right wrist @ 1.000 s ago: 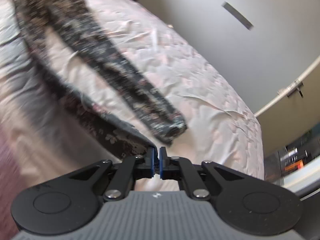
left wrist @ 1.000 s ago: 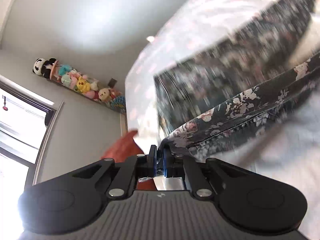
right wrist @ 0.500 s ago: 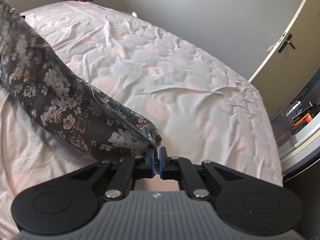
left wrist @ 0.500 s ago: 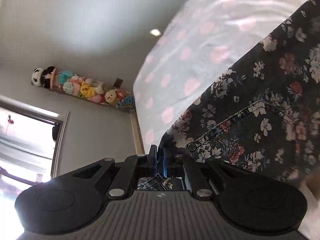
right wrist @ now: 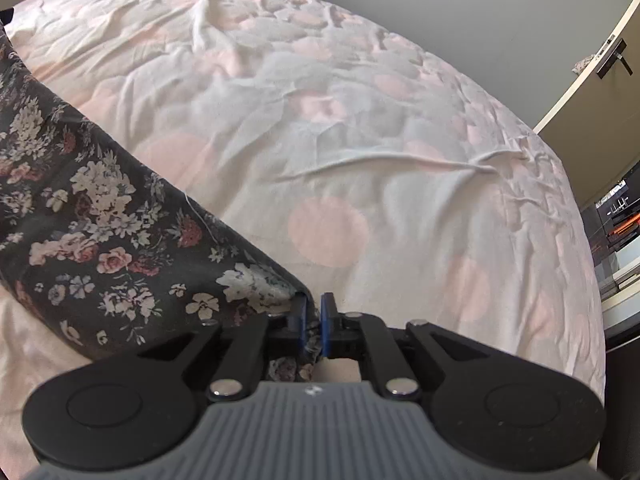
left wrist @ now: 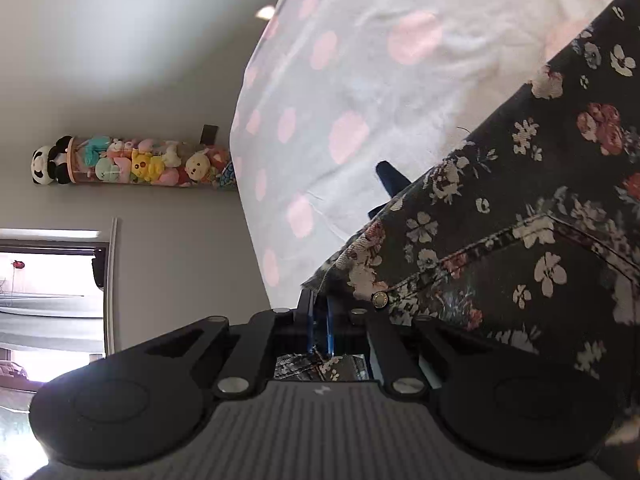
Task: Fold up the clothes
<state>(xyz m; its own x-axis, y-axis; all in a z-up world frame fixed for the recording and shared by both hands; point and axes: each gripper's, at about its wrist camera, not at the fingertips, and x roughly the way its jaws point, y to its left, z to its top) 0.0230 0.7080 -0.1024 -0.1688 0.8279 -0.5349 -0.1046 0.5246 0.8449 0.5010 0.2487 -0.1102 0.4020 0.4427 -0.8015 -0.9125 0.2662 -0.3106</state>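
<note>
the bed [right wrist: 360, 152] is the biggest thing here, with a pale sheet with pink dots and many wrinkles, and i describe all places from it. the flowered trousers [right wrist: 100, 240] lie stretched over the near side of the bed, dark cloth with small roses; in the left view i see a pocket seam and a metal rivet [left wrist: 379, 298] close to my fingers.

my left gripper [left wrist: 319, 326] is closed on the edge of the trousers near that rivet, at the side of the bed toward the wall. my right gripper [right wrist: 313, 330] is closed on another corner of the trousers, low over the near edge of the bed.

far from the bed, on the wall, is a row of plush toys [left wrist: 132, 162].

i think the danger is this: each grip has only a thin edge of cloth. if i pull my hands apart too hard, one corner may slip out and the fold becomes crooked. the wrinkles of the sheet may also drag the cloth.
</note>
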